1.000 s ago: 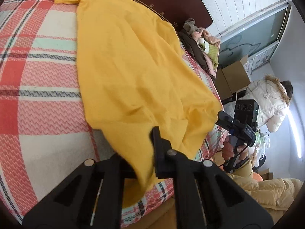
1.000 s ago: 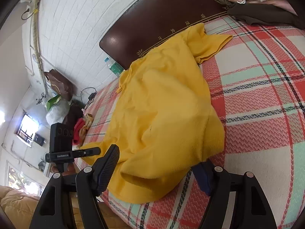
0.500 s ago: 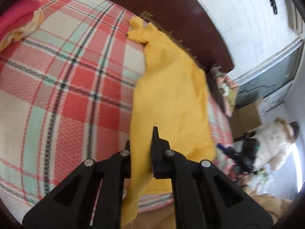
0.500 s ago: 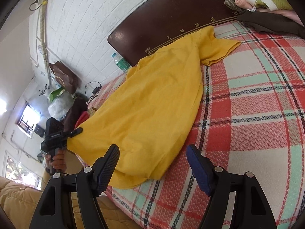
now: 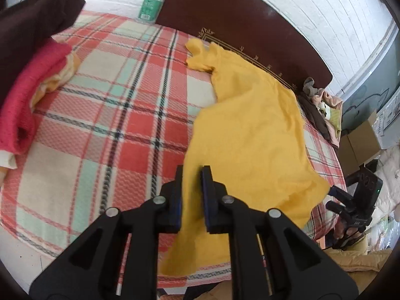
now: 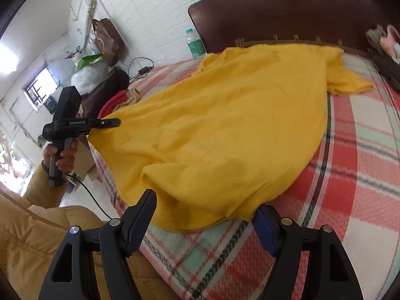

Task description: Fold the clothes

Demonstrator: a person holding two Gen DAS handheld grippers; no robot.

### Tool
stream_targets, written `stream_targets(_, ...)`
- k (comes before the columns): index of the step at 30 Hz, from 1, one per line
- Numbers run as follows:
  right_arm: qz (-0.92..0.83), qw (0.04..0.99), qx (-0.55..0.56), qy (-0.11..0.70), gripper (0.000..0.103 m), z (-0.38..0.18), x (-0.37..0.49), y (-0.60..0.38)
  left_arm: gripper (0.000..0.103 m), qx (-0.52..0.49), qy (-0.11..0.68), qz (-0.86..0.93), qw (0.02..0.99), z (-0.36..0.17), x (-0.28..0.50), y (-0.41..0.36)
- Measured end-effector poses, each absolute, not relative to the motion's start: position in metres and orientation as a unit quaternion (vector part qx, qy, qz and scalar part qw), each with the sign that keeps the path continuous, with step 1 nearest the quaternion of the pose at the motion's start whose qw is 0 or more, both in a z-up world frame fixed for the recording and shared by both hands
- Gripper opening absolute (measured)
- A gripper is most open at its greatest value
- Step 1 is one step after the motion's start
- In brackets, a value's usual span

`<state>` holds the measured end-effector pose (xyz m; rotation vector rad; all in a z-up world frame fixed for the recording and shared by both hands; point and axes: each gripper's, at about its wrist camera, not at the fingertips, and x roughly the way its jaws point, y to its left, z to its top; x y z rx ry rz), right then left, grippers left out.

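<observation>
Shirt (image 5: pixel 252 135) on bed (image 5: pixel 105 115), collar end by headboard (image 5: pixel 240 25), hem over near edge. Folded clothes (image 5: pixel 27 92) left of it; bottle (image 5: pixel 150 2) behind, beside headboard. Clothes pile (image 5: pixel 322 105) far right.

A lived-in home bedroom. Shown by a bed under a red, mint and cream plaid blanket (image 5: pixel 112 115), a dark wooden headboard (image 5: pixel 240 25) against a white-painted brick wall (image 6: pixel 155 10), loose clothes heaped at the bedside (image 5: pixel 322 110), a water bottle (image 5: pixel 150 2), cardboard boxes (image 5: pixel 362 140), a small barred window (image 6: pixel 41 87).
</observation>
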<state>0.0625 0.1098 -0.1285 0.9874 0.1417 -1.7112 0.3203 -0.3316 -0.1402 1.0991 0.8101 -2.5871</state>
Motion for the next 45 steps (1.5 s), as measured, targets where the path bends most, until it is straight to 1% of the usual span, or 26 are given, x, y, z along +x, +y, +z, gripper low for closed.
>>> stream_targets(1, -0.728, 0.549, 0.407, 0.056, 0.075, -0.120, 0.058, 0.110, 0.023, 0.368, 0.266, -0.883, 0.117, -0.135, 0.323, -0.333)
stream_targets(2, -0.733, 0.549, 0.397, 0.051, 0.075, -0.111, 0.053, 0.110, 0.031, 0.360, 0.254, -0.889, 0.121, -0.129, 0.326, -0.333)
stream_targets(3, -0.736, 0.548, 0.395, 0.044, 0.075, -0.104, 0.045, 0.110, 0.042, 0.348, 0.245, -0.897, 0.121, -0.121, 0.330, -0.332)
stream_targets(4, -0.737, 0.547, 0.394, 0.040, 0.075, -0.099, 0.038, 0.109, 0.047, 0.333, 0.242, -0.903, 0.118, -0.114, 0.333, -0.331)
stream_targets(5, -0.732, 0.552, 0.397, 0.039, 0.075, -0.096, 0.034, 0.106, 0.054, 0.320, 0.243, -0.909, 0.112, -0.108, 0.335, -0.330)
stream_targets(6, -0.727, 0.557, 0.400, 0.038, 0.075, -0.095, 0.029, 0.103, 0.059, 0.306, 0.243, -0.914, 0.106, -0.102, 0.337, -0.329)
stream_targets(8, -0.718, 0.560, 0.411, 0.054, 0.075, -0.102, 0.026, 0.093, 0.060, 0.303, 0.239, -0.919, 0.083, -0.099, 0.331, -0.319)
stream_targets(11, -0.698, 0.553, 0.444, 0.098, 0.075, -0.126, 0.030, 0.084, 0.060, 0.316, 0.226, -0.921, 0.040, -0.101, 0.316, -0.298)
stream_targets(14, -0.682, 0.547, 0.467, 0.134, 0.075, -0.153, 0.041, 0.085, 0.060, 0.350, 0.223, -0.910, -0.014, -0.118, 0.287, -0.272)
stream_targets(18, -0.693, 0.561, 0.426, 0.154, 0.075, -0.160, 0.054, 0.092, 0.060, 0.394, 0.224, -0.889, -0.068, -0.143, 0.249, -0.241)
stream_targets(20, -0.688, 0.571, 0.423, 0.152, 0.068, -0.159, 0.052, 0.089, 0.060, 0.396, 0.225, -0.887, -0.077, -0.144, 0.245, -0.237)
stream_targets(22, -0.672, 0.584, 0.432, 0.141, 0.031, -0.158, 0.050, 0.089, 0.060, 0.399, 0.226, -0.884, -0.086, -0.145, 0.240, -0.233)
stream_targets(23, -0.660, 0.593, 0.442, 0.132, 0.028, -0.156, 0.048, 0.091, 0.060, 0.401, 0.227, -0.883, -0.090, -0.146, 0.238, -0.231)
stream_targets(26, -0.628, 0.623, 0.455, 0.100, 0.027, -0.146, 0.051, 0.107, 0.060, 0.405, 0.228, -0.879, -0.104, -0.147, 0.232, -0.225)
stream_targets(29, -0.612, 0.651, 0.444, 0.068, 0.037, -0.127, 0.060, 0.129, 0.060, 0.409, 0.230, -0.875, -0.117, -0.149, 0.225, -0.219)
stream_targets(30, -0.611, 0.658, 0.437, 0.056, 0.045, -0.119, 0.064, 0.136, 0.060, 0.410, 0.230, -0.874, -0.122, -0.149, 0.223, -0.216)
stream_targets(31, -0.608, 0.666, 0.431, 0.043, 0.049, -0.112, 0.068, 0.143, 0.060, 0.411, 0.231, -0.873, -0.126, -0.150, 0.221, -0.214)
stream_targets(33, -0.611, 0.674, 0.413, 0.030, 0.051, -0.102, 0.074, 0.154, 0.060, 0.414, 0.231, -0.870, -0.134, -0.151, 0.217, -0.210)
stream_targets(34, -0.620, 0.665, 0.414, 0.039, 0.055, -0.103, 0.076, 0.155, 0.060, 0.418, 0.228, -0.869, -0.136, -0.152, 0.216, -0.208)
stream_targets(41, -0.694, 0.540, 0.470, 0.078, 0.056, -0.139, 0.068, 0.146, 0.060, 0.440, 0.210, -0.860, -0.148, -0.161, 0.208, -0.189)
stream_targets(43, -0.698, 0.534, 0.473, 0.064, 0.057, -0.148, 0.065, 0.140, 0.060, 0.446, 0.205, -0.858, -0.152, -0.164, 0.206, -0.184)
stream_targets(45, -0.694, 0.549, 0.463, 0.045, 0.057, -0.152, 0.065, 0.133, 0.060, 0.453, 0.200, -0.855, -0.155, -0.167, 0.204, -0.179)
